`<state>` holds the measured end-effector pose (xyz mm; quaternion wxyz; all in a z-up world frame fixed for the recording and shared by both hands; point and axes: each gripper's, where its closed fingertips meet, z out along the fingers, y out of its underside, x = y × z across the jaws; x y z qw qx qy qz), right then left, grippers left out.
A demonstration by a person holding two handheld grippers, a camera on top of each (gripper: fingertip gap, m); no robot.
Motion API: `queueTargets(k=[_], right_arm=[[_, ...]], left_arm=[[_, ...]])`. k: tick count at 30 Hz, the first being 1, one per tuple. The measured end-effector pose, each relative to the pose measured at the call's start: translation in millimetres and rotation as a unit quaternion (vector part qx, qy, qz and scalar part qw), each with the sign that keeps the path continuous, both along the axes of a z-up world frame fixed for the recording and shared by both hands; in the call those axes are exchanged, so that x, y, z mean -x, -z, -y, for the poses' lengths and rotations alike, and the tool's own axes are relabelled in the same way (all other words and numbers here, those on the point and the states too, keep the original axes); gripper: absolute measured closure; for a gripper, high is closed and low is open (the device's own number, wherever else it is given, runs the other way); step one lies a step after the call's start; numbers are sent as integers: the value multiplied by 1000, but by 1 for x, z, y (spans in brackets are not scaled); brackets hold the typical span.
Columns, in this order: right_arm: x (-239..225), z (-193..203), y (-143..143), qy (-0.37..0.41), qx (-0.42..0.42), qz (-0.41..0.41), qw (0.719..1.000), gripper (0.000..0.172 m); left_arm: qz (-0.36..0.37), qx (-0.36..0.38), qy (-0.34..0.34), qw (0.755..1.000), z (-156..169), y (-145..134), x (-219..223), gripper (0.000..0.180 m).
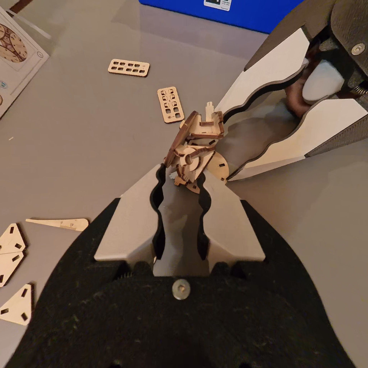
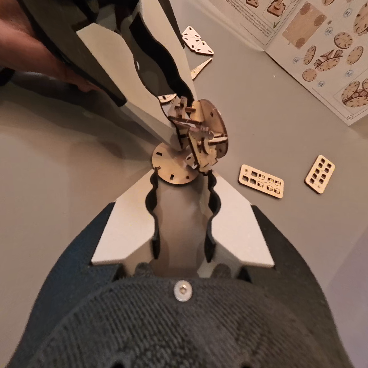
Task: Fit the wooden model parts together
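Left gripper point(image 1: 182, 175) clamps the wooden model point(image 1: 196, 157); right gripper point(image 2: 183, 175) stands wide around its disc point(image 2: 171, 169). Twisting risks snapping tabs.

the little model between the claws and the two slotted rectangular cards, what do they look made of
Model assembly: looks like thin laser-cut plywood, pale unfinished faces with dark brown burnt-looking edges and slot-and-tab joints. Slotted cards: apparently the same thin plywood, flat, matt, with dark-edged cutouts. Claw fingers: seemingly matt pale grey plastic with wavy black inner pads, maybe rubber; hard to be sure.
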<state>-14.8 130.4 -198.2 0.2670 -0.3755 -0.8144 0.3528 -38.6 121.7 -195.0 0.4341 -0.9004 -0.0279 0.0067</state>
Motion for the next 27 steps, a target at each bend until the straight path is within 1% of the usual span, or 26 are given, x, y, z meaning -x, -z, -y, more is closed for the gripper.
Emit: queueTargets(k=[15, 19, 22, 24, 25, 26, 27], right_arm=[[-1, 0, 1, -5, 0, 2, 1000, 123], [-4, 1, 4, -14, -12, 8, 1000, 115], [-8, -4, 0, -15, -2, -2, 1000, 112], [-10, -13, -8, -4, 25, -13, 1000, 116], [-10, -18, -15, 7, 48, -21, 999, 121], [-9, -25, -22, 24, 76, -31, 996, 132], [-7, -32, -30, 44, 107, -40, 992, 145]], left_arm=[[-22, 2, 4, 1000, 0, 0, 0, 151], [-26, 3, 5, 1000, 0, 0, 0, 151], [-25, 3, 5, 1000, 0, 0, 0, 151], [-25, 3, 5, 1000, 0, 0, 0, 151], [-25, 3, 5, 1000, 0, 0, 0, 151], [-25, 3, 5, 1000, 0, 0, 0, 151], [-24, 3, 5, 1000, 0, 0, 0, 151]])
